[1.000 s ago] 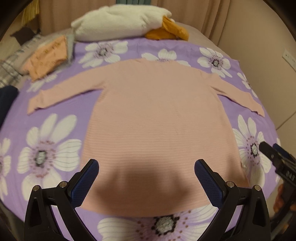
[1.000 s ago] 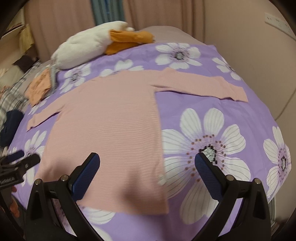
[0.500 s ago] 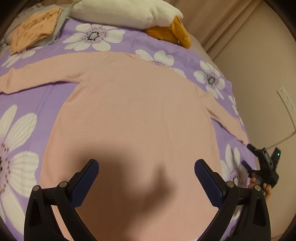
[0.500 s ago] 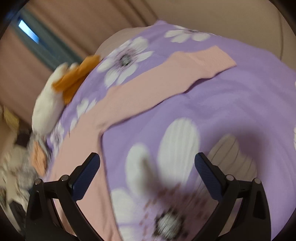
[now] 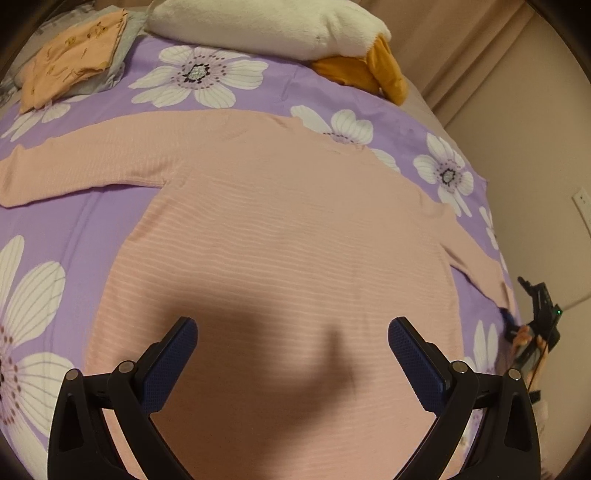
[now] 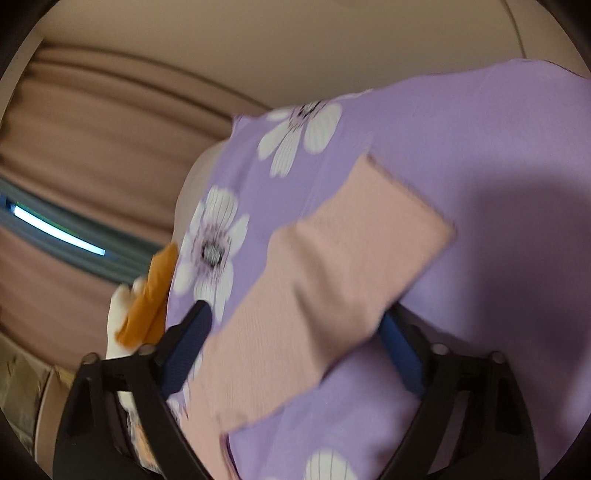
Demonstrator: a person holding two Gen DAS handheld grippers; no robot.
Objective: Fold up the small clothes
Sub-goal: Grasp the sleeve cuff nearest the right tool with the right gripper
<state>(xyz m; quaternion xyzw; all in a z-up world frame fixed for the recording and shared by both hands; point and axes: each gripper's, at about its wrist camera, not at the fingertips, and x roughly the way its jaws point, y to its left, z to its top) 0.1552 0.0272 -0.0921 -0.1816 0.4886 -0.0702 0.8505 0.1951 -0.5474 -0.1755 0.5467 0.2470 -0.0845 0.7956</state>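
We see the pink ribbed long-sleeved top (image 5: pixel 288 236) lying flat, sleeves outstretched, on the purple bedspread printed with white flowers (image 5: pixel 74 221). Our left gripper (image 5: pixel 292 354) hovers over the top's lower body with its jaws spread wide, holding nothing. Our right gripper (image 6: pixel 295 332) straddles the top's right sleeve (image 6: pixel 332 273) near the cuff, jaws apart on either side of it.

A purple floral bedspread (image 5: pixel 92 225) bears a spread pink top (image 5: pixel 288 243), folded clothes (image 5: pixel 70 62) and a plush (image 5: pixel 273 26).
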